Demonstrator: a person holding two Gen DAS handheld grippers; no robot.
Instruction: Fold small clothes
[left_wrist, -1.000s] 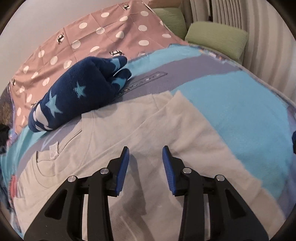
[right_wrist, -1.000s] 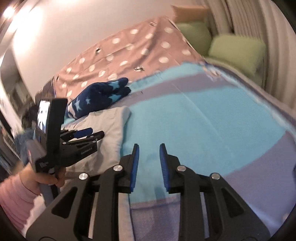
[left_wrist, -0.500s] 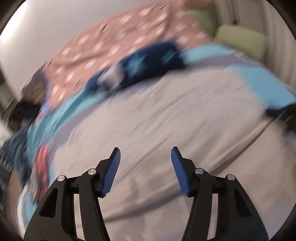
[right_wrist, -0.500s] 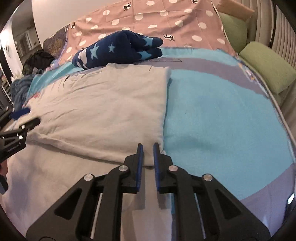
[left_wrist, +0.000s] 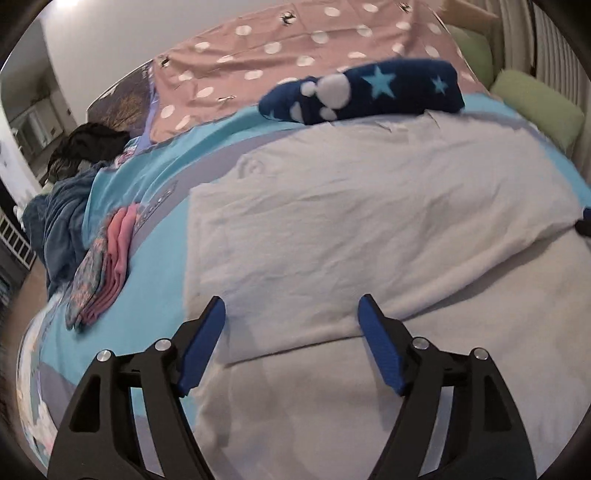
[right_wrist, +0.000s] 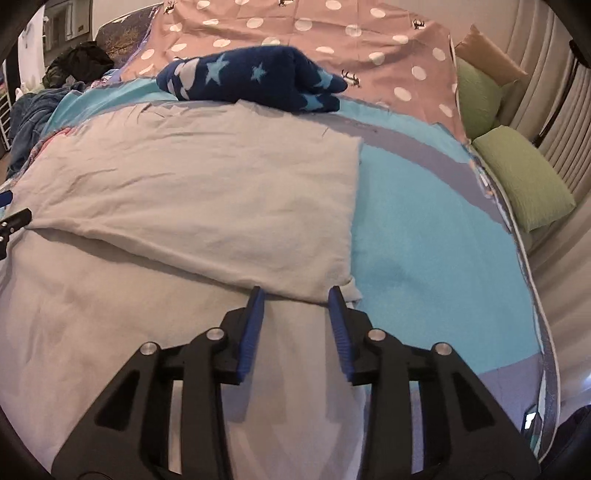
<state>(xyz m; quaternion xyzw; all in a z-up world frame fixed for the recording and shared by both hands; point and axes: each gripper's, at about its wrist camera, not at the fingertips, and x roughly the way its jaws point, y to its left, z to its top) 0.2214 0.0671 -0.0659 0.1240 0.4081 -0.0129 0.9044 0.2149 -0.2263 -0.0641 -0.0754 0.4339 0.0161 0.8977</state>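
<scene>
Both tools, left (left_wrist: 291, 314) and right (right_wrist: 295, 295), standing apart, just been opening, gripping nothing; shirt (right_wrist: 192, 192) looking soft, limp; grip folded edge.

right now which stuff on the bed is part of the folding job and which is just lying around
In the job:
- grey garment, folded over once
- left gripper
- right gripper

Lying about:
- navy star-patterned item
- pink folded clothes
- green cushions
- polka-dot cover

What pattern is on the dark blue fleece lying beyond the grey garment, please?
Light blue stars and white spots on the fleece; the left wrist view shows it best.
</scene>
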